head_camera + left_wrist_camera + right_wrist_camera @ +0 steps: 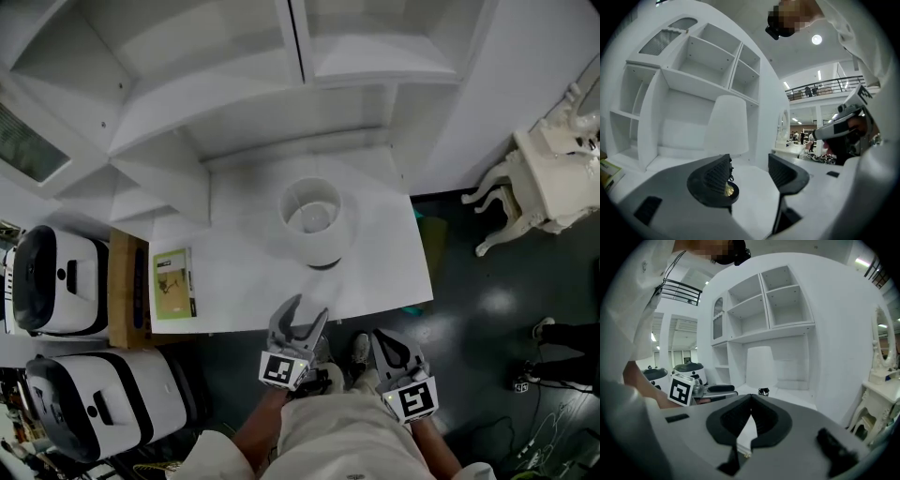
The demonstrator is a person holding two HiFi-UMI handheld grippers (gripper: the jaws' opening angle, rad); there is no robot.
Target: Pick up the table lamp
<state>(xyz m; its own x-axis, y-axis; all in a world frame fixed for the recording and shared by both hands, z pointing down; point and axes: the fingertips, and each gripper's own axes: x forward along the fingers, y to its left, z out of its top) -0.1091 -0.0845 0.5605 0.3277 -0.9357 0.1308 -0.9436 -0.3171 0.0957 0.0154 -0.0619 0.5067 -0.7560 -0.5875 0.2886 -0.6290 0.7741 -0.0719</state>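
Table lamp (pixel 312 225) stands just beyond the left hand-held gripper (pixel 309 307)

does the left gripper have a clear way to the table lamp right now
Probably yes. The left gripper is open at the front edge of the table. The table lamp stands just ahead of it, and only bare surface lies between them.

The lamp (pixel 312 221) is plain white, like the desk (pixel 244 281) and shelves (pixel 234 84). The booklet (pixel 173 283) is green and white. The floor (pixel 469 347) is dark grey. The left gripper (pixel 309 307) and right gripper (pixel 382 336) are grey, with black-and-white square markers.
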